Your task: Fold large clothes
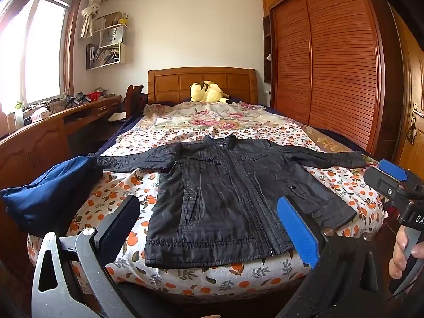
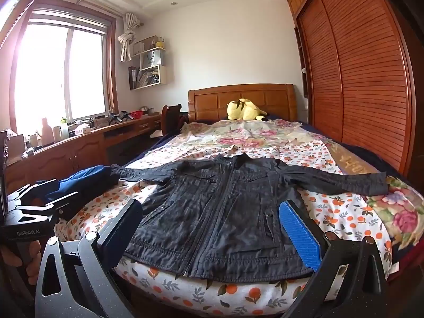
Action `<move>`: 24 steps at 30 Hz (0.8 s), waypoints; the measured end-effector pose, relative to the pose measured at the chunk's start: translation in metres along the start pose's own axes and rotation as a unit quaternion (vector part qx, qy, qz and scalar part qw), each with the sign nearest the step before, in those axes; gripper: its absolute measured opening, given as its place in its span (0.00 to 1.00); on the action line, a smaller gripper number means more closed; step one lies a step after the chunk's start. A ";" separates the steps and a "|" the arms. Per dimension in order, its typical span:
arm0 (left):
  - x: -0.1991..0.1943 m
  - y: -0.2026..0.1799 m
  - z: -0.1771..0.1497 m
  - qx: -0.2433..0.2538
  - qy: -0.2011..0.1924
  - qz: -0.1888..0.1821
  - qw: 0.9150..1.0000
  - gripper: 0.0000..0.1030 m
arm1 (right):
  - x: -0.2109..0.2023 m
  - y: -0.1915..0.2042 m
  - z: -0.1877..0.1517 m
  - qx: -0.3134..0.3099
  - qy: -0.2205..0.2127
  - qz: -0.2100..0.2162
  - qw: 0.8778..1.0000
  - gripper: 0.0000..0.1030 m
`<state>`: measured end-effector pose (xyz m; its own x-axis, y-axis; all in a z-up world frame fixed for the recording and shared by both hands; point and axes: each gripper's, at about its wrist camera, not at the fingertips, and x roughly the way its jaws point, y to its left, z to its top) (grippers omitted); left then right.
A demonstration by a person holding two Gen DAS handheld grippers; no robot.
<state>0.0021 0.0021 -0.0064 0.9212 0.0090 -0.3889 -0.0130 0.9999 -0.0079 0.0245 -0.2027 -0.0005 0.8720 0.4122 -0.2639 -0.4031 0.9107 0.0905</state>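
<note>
So bed [image 1: 352,193] carries the black jacket [image 1: 225,198] spread flat, front up and zipped, sleeves out sideways, hem at the near edge; blue garment [image 1: 50,193] touches its left cuff. Risk: slick fabric slides off the edge if a sleeve gets dragged, or the blue garment snags. Left gripper [image 1: 209,222] and right gripper [image 2: 212,220] hover before the hem, level, jaws spread, pinching nothing

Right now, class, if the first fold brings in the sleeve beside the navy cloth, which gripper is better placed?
Left. The left gripper is nearer that sleeve and the navy cloth; the right gripper sits toward the opposite sleeve. Both jaws are open and empty.
</note>
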 end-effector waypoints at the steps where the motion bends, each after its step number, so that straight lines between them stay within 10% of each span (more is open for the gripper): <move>1: 0.000 0.000 0.000 0.000 0.000 0.000 1.000 1.00 | 0.001 0.000 -0.001 0.000 0.001 0.000 1.000 1.00; 24: 0.002 -0.003 -0.002 0.003 -0.001 -0.001 1.000 1.00 | 0.000 -0.002 0.001 0.004 0.004 0.001 1.000 1.00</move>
<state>0.0029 -0.0010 -0.0090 0.9222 0.0073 -0.3867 -0.0089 1.0000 -0.0024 0.0254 -0.2046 0.0006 0.8690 0.4144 -0.2705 -0.4031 0.9098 0.0989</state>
